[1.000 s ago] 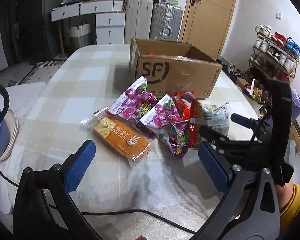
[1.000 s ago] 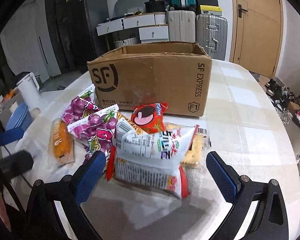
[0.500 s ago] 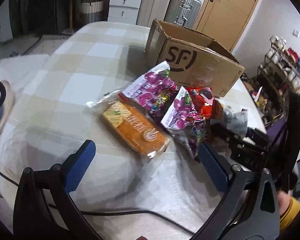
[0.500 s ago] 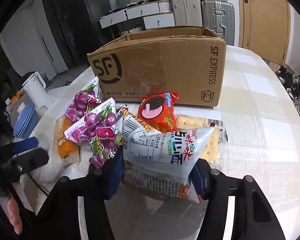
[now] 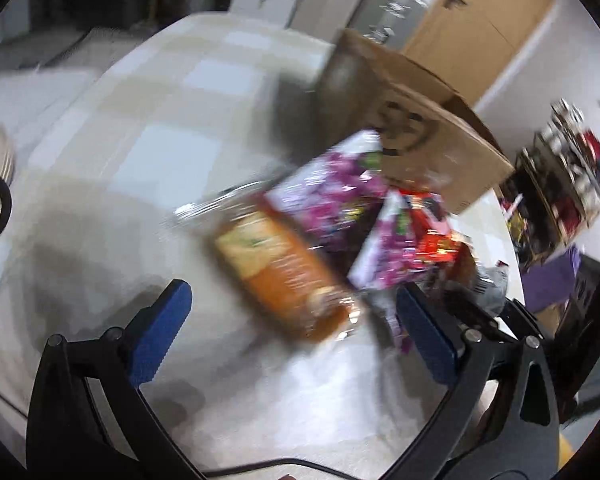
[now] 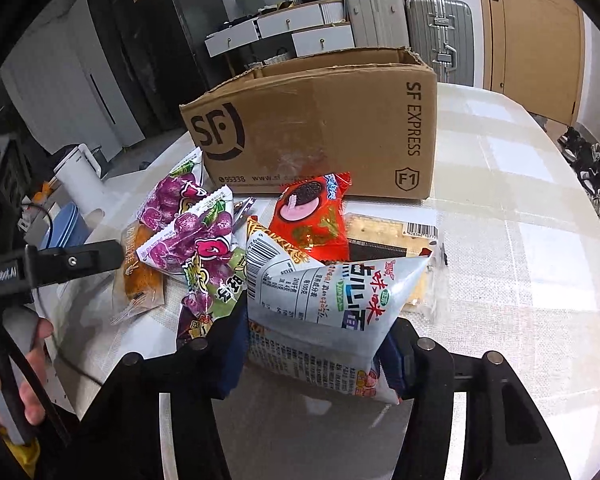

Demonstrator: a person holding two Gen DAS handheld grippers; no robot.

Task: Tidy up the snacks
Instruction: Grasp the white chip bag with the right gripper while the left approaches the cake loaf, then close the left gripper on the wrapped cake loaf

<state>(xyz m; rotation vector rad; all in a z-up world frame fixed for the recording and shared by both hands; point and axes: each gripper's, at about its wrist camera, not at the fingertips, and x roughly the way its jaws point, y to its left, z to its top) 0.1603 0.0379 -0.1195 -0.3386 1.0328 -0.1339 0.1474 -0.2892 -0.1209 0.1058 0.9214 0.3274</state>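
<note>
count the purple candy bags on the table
2. One purple candy bag lies by the cardboard box's left corner; a second purple bag overlaps it, nearer the camera. More may be hidden beneath.

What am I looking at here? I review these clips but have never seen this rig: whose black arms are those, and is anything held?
No robot: a person carries a hand-held two-finger gripper in each hand, each with a fisheye camera looking along its fingers.

In the right wrist view, the right gripper has just closed on a white noodle packet, its pads pressing both sides. Behind it on the checked table lie a red cookie packet, a clear cracker pack, purple candy bags and an open cardboard box.

The blurred left wrist view shows the left gripper open and empty, its blue pads either side of an orange cake pack.
</note>
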